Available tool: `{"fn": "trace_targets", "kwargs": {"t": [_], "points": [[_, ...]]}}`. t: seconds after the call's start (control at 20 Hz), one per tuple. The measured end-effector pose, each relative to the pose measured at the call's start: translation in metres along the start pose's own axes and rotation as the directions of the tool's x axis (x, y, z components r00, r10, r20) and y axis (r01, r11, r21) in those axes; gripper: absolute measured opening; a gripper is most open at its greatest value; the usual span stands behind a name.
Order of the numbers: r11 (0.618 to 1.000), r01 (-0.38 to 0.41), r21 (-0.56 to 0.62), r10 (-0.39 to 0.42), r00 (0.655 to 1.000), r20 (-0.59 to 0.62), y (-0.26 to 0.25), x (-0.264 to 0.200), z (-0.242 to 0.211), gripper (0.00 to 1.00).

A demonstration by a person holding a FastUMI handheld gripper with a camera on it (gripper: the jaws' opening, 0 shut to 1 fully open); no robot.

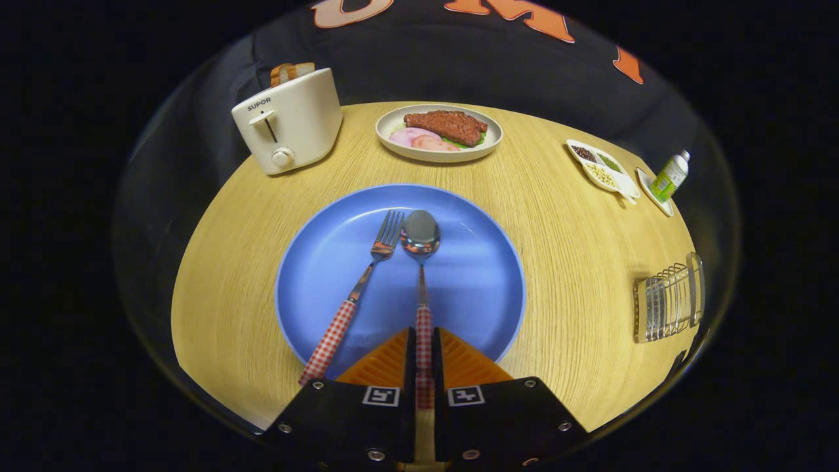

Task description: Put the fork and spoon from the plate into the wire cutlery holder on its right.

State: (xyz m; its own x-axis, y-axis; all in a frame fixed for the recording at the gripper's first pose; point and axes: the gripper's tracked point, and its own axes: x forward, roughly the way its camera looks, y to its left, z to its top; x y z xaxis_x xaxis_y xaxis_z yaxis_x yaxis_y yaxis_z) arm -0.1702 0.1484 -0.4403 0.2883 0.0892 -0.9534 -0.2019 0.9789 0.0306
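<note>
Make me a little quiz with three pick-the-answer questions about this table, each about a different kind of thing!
1. Where does the fork lie?
A. In the wire cutlery holder
B. On the blue plate, beside the spoon
C. On the plate with the meat

2. What colour is the plate under the cutlery?
A. Blue
B. Green
C. Red

3. What is the gripper doing?
A. Open wide above the toaster
B. Shut on nothing
C. Shut on the spoon's checked handle

Answers:
1. B, since the fork rests on the blue plate just left of the spoon, while the wire cutlery holder stands far off to the right.
2. A, its bare surface is plainly blue.
3. C, the jaws press the handle from both sides.
</note>
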Motion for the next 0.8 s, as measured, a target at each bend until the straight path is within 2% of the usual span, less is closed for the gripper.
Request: {"fn": "trace_targets", "kwargs": {"t": [0.15, 0.5, 0.8], "points": [[1.000, -0.022, 0.017, 0.022, 0.999, 0.023, -0.005, -0.008, 0.008, 0.08], [1.000, -0.028, 0.009, 0.027, 0.995, 0.094, -0.039, -0.044, 0.025, 0.08], [1.000, 0.014, 0.008, -0.016, 0.985, 0.172, -0.089, -0.095, 0.048, 0.08]]}}
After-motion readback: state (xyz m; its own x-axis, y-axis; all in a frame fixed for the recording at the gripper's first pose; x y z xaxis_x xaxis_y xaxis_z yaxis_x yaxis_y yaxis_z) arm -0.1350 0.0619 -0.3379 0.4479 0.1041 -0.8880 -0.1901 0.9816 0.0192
